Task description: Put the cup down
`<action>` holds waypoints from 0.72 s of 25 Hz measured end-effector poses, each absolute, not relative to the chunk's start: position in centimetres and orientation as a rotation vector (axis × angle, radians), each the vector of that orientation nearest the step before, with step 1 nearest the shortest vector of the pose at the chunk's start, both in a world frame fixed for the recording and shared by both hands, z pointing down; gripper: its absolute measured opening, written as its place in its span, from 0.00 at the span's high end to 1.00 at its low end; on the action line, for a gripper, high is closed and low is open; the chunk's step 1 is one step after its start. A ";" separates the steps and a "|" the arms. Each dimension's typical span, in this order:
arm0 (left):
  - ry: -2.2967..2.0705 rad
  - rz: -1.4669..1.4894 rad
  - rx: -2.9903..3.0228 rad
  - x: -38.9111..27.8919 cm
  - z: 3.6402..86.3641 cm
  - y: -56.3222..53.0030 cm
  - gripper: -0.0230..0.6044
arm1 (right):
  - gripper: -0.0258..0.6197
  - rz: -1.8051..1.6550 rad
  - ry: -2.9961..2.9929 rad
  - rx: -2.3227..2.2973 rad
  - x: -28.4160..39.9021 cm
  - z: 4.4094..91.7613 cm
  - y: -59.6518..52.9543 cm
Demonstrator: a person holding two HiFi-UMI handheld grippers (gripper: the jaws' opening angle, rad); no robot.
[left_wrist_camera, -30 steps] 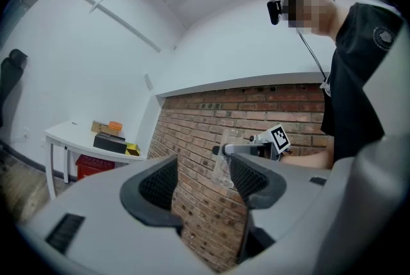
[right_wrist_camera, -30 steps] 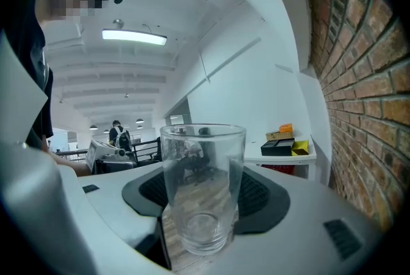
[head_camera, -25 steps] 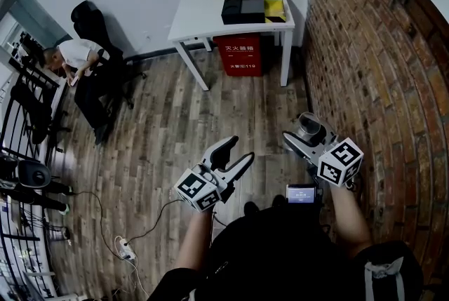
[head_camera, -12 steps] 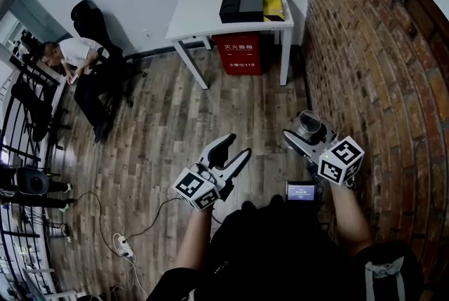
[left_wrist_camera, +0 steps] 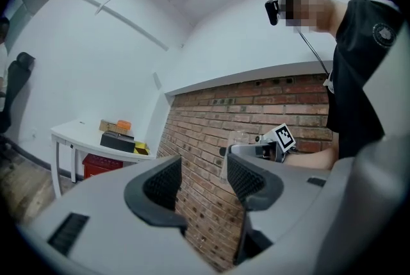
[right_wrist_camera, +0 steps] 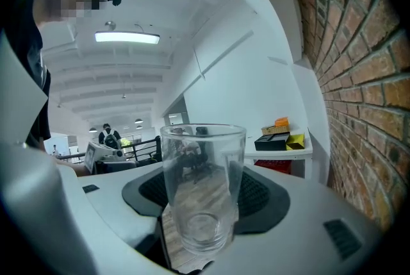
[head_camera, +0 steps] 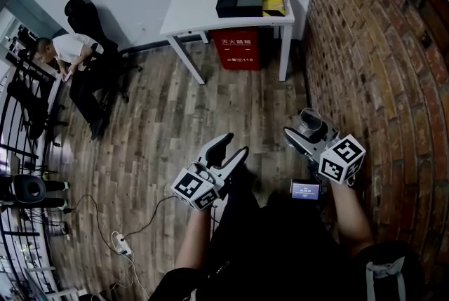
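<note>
A clear glass cup (right_wrist_camera: 202, 184) stands upright between the dark pads of my right gripper (right_wrist_camera: 204, 197), which is shut on it. In the head view the cup (head_camera: 309, 120) and right gripper (head_camera: 306, 131) hang in the air at the right, close to the brick wall, well above the wooden floor. My left gripper (head_camera: 230, 147) is held at the centre, left of the cup; its jaws are closing and nothing is between them. The left gripper view shows those bare pads (left_wrist_camera: 165, 181) apart, with the cup (left_wrist_camera: 238, 138) beyond them.
A white table (head_camera: 203, 8) at the far wall carries a black box (head_camera: 238, 1), a yellow item and a small crate. A red box (head_camera: 240, 50) sits under it. The brick wall (head_camera: 379, 61) runs along the right. A person (head_camera: 70, 54) sits at the left. Cables and a power strip (head_camera: 123, 245) lie on the floor.
The left gripper's jaws have narrowed a little. The right gripper still holds the cup in about the same place. The head view has shifted slightly towards the table.
</note>
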State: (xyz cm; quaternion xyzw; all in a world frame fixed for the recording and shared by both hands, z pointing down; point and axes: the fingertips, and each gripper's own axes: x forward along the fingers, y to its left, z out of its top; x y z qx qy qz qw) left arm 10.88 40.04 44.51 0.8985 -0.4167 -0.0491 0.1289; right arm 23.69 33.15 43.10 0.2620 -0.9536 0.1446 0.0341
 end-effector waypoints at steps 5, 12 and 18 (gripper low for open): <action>-1.188 -0.133 2.613 8.4 46.0 34.6 0.60 | 0.52 0.471 -2.915 0.858 22.0 44.4 28.2; -1.123 -0.128 2.653 2.6 46.3 23.4 0.60 | 0.52 0.457 -2.909 0.922 16.1 44.0 17.6; -1.066 -0.079 2.709 -3.6 44.8 14.4 0.60 | 0.52 0.440 -2.903 0.972 9.7 42.4 8.2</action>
